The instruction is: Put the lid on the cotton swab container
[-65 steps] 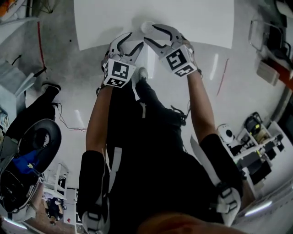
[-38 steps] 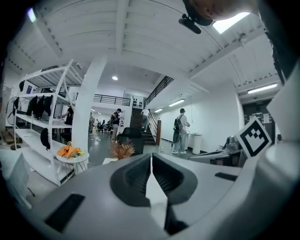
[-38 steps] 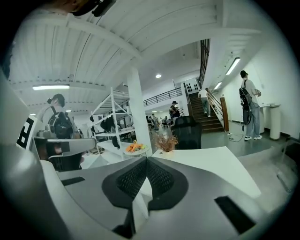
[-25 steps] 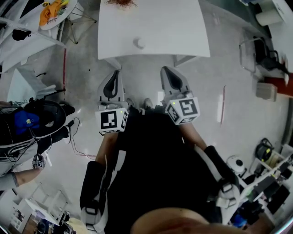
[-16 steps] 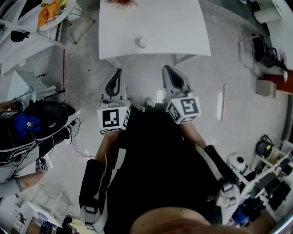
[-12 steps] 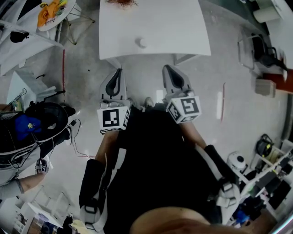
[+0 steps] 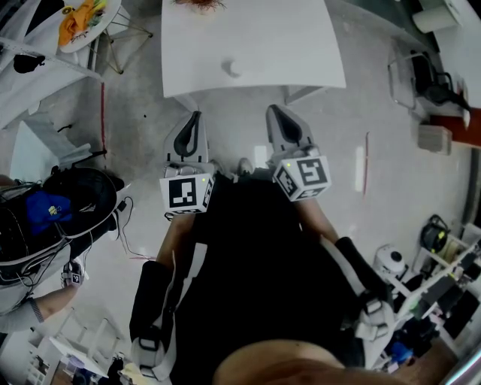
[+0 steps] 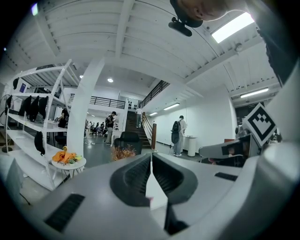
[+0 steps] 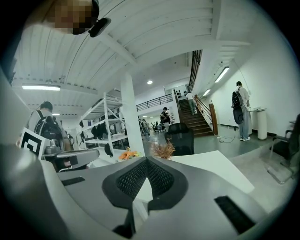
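A small white round container [image 7: 231, 68] stands near the front edge of the white table [image 7: 301, 45]; it is too small to tell how its lid sits. Both grippers hang over the floor, well short of the table and close to my body. My left gripper [image 7: 195, 117] is shut with nothing between its jaws, as the left gripper view shows [image 8: 151, 155]. My right gripper [image 7: 272, 110] is shut and empty too, its jaws meeting in the right gripper view [image 9: 146, 160]. The table [image 9: 211, 171] lies ahead of the right jaws.
A dried plant [image 7: 197, 4] sits at the table's far edge. A round side table with orange things [image 7: 84, 19] stands at far left. A person with a dark backpack [image 7: 64, 214] crouches at left. A chair [image 7: 421, 75] and shelves [image 7: 436, 278] stand at right.
Both grippers have drawn back from the container on the table to a place near my body. Over the last second they have stayed almost still.
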The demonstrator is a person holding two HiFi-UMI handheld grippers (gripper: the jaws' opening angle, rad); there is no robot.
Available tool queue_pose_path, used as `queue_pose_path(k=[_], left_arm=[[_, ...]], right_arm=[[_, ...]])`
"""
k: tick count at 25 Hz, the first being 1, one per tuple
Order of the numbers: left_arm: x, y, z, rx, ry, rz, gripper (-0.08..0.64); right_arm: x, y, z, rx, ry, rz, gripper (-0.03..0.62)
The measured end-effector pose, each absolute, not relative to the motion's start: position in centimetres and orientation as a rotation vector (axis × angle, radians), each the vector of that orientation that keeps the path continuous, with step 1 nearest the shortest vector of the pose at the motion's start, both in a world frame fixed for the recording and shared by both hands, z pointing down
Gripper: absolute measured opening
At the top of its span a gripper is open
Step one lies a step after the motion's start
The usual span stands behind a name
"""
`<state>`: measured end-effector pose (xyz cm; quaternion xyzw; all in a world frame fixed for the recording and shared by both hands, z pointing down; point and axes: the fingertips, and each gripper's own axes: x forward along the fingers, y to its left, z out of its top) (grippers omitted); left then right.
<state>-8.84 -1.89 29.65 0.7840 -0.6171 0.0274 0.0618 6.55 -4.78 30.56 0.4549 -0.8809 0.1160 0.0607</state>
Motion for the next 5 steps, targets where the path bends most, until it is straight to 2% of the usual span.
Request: queue_pose_path(k=[5], left_arm=[[-9.0, -1.58, 29.64, 2.353, -1.847, 0.072, 0.014]], right_arm=[[6.24, -4.42, 30.43, 1.379, -2.661, 0.349, 0.008]])
